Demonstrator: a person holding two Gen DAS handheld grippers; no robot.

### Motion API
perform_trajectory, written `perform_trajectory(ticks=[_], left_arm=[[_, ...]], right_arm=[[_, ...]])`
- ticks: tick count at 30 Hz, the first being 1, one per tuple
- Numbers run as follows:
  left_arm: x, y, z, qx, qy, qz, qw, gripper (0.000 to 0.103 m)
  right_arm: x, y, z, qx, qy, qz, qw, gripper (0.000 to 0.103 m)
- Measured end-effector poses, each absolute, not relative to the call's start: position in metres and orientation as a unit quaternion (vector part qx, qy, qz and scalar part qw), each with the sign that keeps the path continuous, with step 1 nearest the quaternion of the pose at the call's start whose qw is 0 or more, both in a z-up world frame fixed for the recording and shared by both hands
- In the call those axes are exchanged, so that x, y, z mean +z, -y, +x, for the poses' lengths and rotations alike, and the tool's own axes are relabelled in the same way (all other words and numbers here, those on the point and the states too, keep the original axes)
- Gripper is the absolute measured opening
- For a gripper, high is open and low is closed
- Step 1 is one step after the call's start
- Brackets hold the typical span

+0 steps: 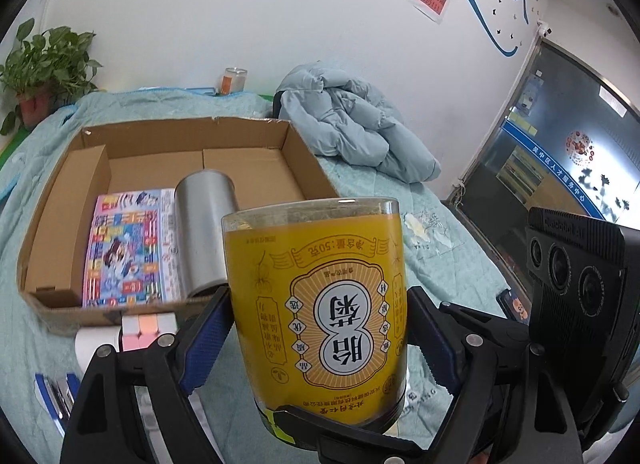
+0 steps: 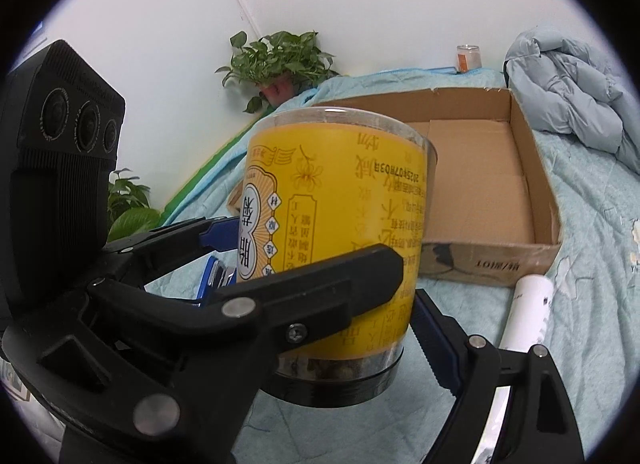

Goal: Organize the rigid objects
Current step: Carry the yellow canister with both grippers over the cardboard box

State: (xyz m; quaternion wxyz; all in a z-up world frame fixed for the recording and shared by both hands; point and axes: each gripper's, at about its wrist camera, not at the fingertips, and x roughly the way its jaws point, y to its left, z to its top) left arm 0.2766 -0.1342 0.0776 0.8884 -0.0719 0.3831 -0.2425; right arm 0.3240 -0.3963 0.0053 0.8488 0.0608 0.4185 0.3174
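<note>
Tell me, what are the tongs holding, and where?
Both tongs, left and right, clamp the yellow jar by its sides, upside down, lid end lowest.

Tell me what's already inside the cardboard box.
In the cardboard box: a colourful printed booklet lying flat, a silver can on its side beside it. The yellow jar, held in both grippers, hides the box's near right corner.
</note>
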Motion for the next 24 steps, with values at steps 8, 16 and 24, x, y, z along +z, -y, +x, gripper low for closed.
perform_trajectory(ticks=[8, 16, 24], left_arm=[[0.09, 0.148, 0.324, -0.257, -0.375, -0.065, 0.888, 0.084], [0.089, 0.153, 0.371, -0.25, -0.376, -0.056, 0.891, 0.083], [0.074, 0.148, 0.414, -0.249, -0.393, -0.076, 0.882, 0.083]], right_arm=[[0.017, 0.407, 0.361, 0.316, -0.402, 0.035, 0.859, 0.086], [0.015, 0.401, 0.396, 0.303, -0.408, 0.009, 0.861, 0.086], [0.006, 0.394, 0.424, 0.296, -0.419, 0.001, 0.858, 0.086]])
